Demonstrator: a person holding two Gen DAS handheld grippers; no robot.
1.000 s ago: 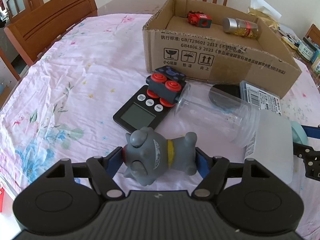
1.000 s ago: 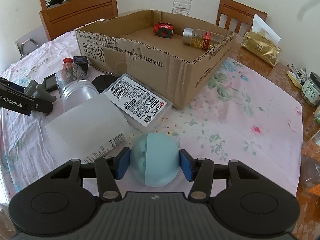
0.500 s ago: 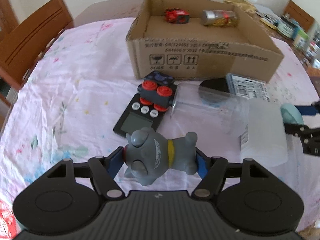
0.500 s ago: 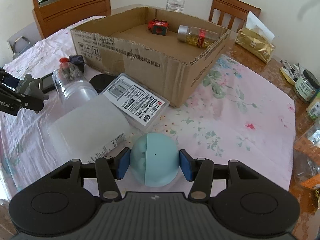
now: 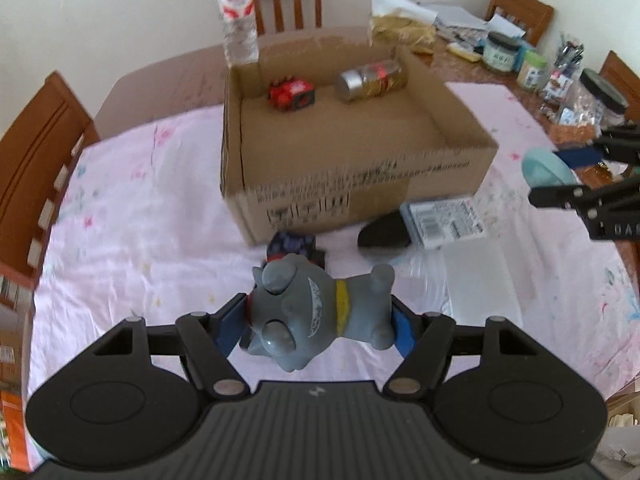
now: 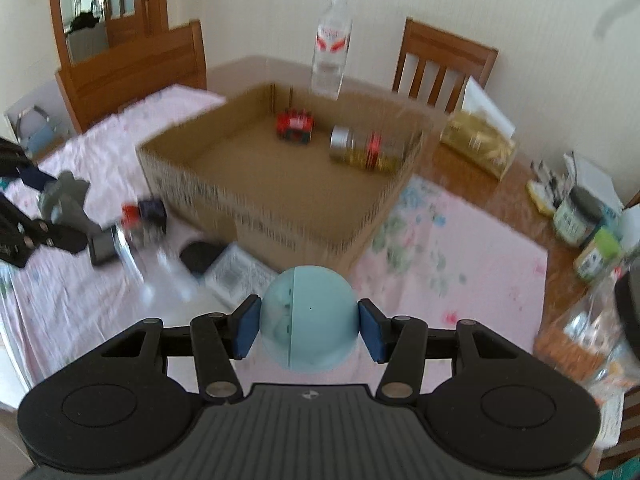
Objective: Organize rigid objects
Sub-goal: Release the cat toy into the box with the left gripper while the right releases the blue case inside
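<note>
My left gripper [image 5: 320,326] is shut on a grey toy cat [image 5: 316,312] with a yellow collar, held above the pink tablecloth. My right gripper [image 6: 308,326] is shut on a pale blue ball [image 6: 308,316], also lifted off the table. In the left wrist view the ball [image 5: 544,168] and right gripper [image 5: 576,176] show at the right edge. The grey toy cat [image 6: 64,196] shows at the left of the right wrist view. An open cardboard box [image 5: 360,184] ahead holds a red toy [image 5: 292,94] and a gold-filled jar [image 5: 372,80].
On the cloth before the box lie a dark block with red knobs [image 5: 292,246], a black disc [image 5: 384,232], a labelled clear case [image 5: 444,220] and a clear plastic tub [image 5: 480,284]. A water bottle [image 5: 238,12] stands behind the box. Jars [image 5: 500,50] crowd the right side; chairs surround the table.
Both grippers have risen with their objects still held, so the box interior now shows from higher up. The left view has rolled, and the box now sits more central.
</note>
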